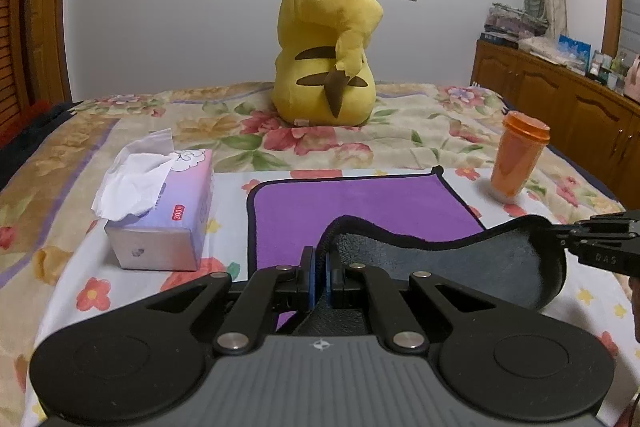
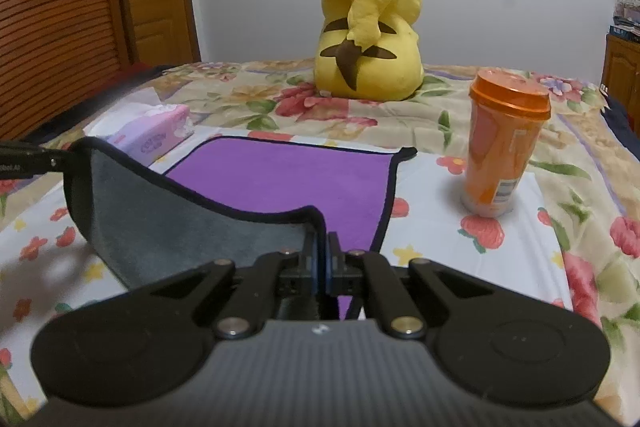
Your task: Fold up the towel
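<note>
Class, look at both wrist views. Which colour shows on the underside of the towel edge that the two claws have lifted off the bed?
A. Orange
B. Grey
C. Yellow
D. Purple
B. The towel lies purple side up on the bed, while the raised edge clamped by the left claw and the right claw shows a grey underside.

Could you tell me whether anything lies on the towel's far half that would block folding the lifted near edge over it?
Nothing visible does. The purple towel is bare ahead; the tissue box sits off its left side and the orange cup off its right.
</note>
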`<state>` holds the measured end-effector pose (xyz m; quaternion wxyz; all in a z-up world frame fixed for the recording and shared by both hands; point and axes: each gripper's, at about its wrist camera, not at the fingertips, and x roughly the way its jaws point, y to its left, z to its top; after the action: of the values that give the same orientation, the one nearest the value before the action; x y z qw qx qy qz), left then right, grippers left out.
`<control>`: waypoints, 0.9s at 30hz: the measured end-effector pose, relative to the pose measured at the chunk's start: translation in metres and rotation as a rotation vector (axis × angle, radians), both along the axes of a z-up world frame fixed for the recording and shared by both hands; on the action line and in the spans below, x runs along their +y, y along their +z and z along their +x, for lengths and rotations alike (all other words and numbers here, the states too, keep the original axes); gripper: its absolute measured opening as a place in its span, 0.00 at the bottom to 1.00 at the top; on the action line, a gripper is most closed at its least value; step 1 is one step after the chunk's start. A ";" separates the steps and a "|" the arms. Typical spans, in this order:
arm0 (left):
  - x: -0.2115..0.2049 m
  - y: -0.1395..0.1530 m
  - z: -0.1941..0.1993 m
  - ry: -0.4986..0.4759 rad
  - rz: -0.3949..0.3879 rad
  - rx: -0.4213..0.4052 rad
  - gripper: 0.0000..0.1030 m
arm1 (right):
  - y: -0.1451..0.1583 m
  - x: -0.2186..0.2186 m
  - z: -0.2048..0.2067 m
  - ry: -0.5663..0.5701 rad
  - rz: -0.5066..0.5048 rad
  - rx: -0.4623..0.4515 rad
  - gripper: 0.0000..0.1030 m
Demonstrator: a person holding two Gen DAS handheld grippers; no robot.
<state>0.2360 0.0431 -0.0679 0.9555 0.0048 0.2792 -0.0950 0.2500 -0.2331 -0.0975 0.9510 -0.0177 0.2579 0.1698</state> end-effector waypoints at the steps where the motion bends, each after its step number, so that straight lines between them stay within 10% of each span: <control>1: 0.000 -0.001 0.002 0.000 0.002 0.001 0.07 | 0.000 0.000 0.001 -0.001 -0.001 -0.002 0.04; 27: 0.010 -0.007 0.059 -0.013 0.017 0.003 0.07 | 0.004 0.003 0.050 0.025 -0.041 -0.061 0.04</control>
<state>0.2952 0.0533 -0.0752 0.9544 0.0144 0.2814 -0.0987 0.2999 -0.2300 -0.0937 0.9557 -0.0456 0.2318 0.1757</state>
